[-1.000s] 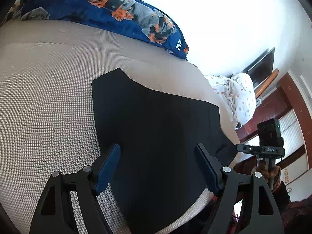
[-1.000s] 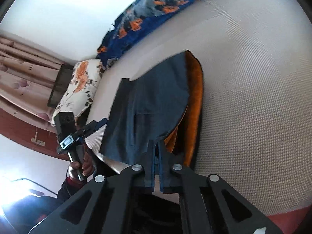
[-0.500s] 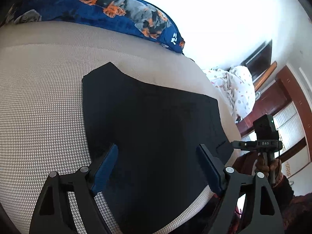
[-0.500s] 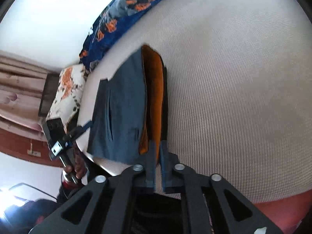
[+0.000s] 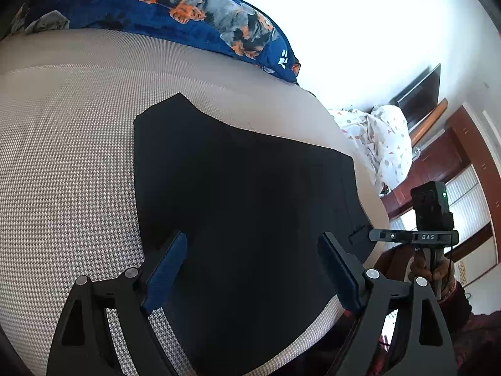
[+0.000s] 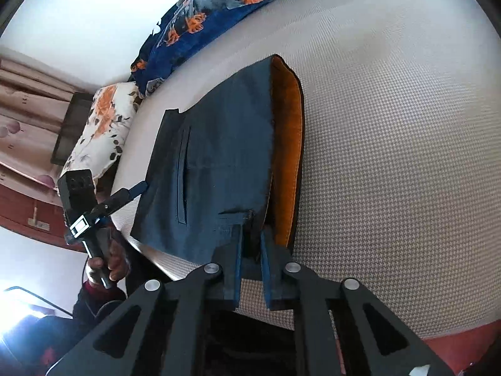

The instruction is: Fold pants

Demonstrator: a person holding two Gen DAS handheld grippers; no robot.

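Folded pants (image 6: 219, 156) flat on bed (image 6: 391, 156); left hand-held gripper (image 5: 252, 260) opening, empty, right hand-held gripper (image 6: 250, 235) clenched at near hem, fold likely dragged askew.

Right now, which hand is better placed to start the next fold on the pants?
Right. The right gripper is closed on the near edge of the pants, so it can likely lift straight away. The left gripper hovers above them, jaws opening, gripping nothing.
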